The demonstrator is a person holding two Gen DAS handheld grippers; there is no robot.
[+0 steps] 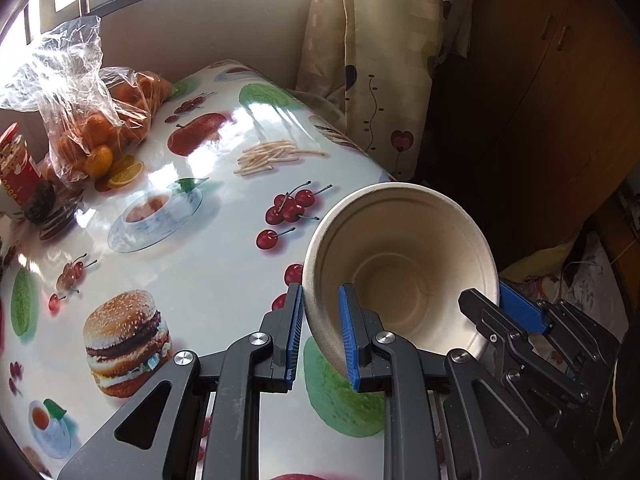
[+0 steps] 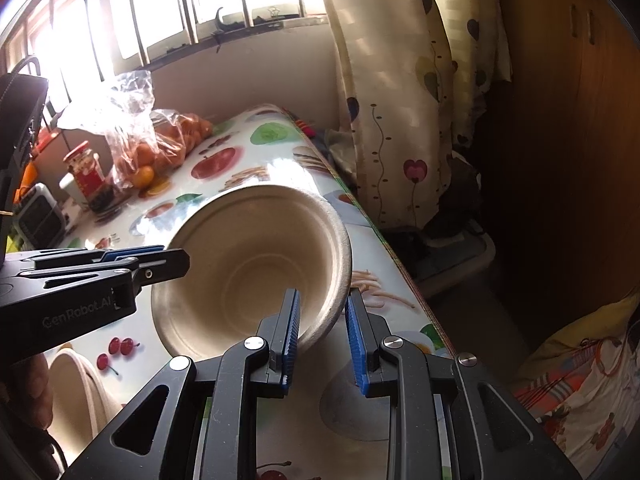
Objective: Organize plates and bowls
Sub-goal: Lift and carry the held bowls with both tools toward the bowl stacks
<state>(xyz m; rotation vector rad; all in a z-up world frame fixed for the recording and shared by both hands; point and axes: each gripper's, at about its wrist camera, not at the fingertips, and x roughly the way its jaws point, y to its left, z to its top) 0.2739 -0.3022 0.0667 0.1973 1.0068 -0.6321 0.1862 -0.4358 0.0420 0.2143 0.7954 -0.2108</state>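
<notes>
Above the table [image 1: 224, 280], left gripper [image 1: 320, 336] and right gripper [image 2: 323, 340] each clamp the tilted bowl's [image 1: 400, 256] rim from opposite sides.

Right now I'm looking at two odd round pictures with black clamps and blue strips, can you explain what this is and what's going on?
No robot arm here: a person holds a two-finger clamp in each hand, each with a wide-angle camera looking along its fingers. One picture is from the left clamp, one from the right.

Both grip one beige paper bowl, tilted with its opening towards the cameras, above the table. The left gripper pinches one side of its wall; the right gripper pinches the opposite side, and each shows in the other's view.

The table has a glossy food-print cloth, so the burger and cherries are only pictures. Really on it: a bag of oranges, a red-labelled jar and another beige dish.
</notes>
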